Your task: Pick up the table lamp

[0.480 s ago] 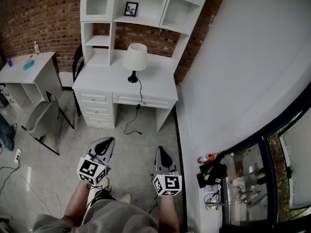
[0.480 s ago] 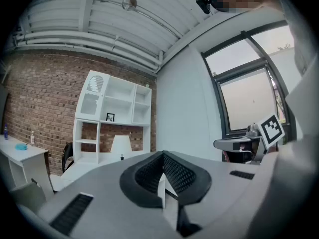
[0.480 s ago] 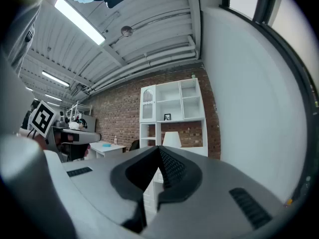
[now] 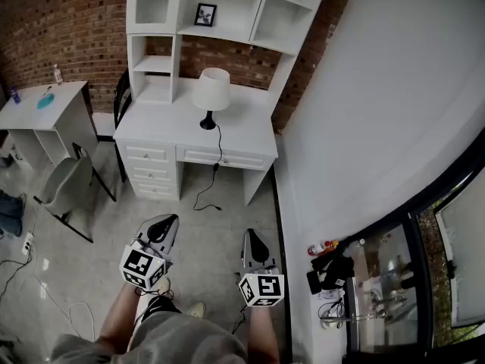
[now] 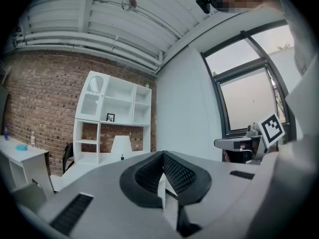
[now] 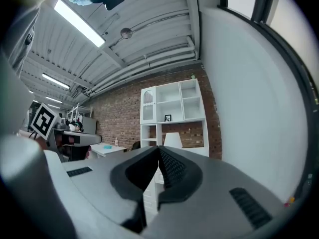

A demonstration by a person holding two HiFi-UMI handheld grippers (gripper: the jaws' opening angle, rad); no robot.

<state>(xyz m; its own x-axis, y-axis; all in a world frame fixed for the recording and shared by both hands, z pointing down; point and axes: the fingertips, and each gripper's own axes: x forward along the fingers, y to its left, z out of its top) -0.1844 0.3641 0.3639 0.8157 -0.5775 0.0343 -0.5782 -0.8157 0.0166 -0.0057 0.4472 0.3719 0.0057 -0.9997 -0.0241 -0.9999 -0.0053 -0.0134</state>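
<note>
You have no readable words, brands or numbers here. The marker cube (image 4: 142, 267) on your left gripper (image 4: 165, 224) and the cube (image 4: 262, 288) on your right gripper (image 4: 251, 240) carry only black-and-white square patterns, no letters. The framed picture (image 4: 204, 14) on the shelf above the counter (image 4: 167, 131) is too small to read. So is the label on the red bottle (image 4: 322, 246) lying to the counter's right.

Three distant views, all facing desk (image 4: 163, 125)
</note>
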